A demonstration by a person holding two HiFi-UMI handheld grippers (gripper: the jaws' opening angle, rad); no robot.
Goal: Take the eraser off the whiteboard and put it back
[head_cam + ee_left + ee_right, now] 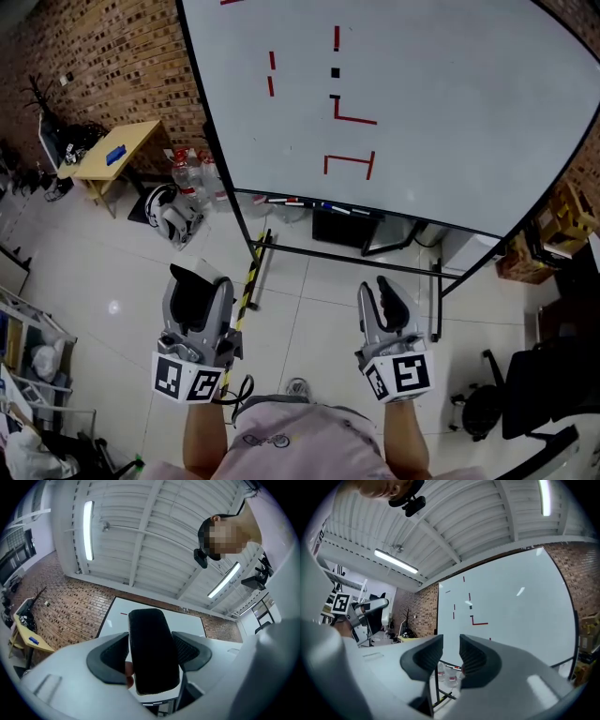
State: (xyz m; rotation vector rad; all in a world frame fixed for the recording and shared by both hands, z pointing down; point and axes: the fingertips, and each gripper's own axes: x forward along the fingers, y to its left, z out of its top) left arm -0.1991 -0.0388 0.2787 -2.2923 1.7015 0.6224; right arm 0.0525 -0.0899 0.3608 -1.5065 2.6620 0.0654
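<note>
left gripper [151, 638] | fingers [111, 658] clamping black eraser [153, 660] | whiteboard [115, 620] behind

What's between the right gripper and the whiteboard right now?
In the head view, only floor tiles and the board's black stand bar lie between the right gripper and the whiteboard.

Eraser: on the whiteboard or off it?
Off: the eraser is clamped between the left gripper's pads, clear of the whiteboard.
</note>
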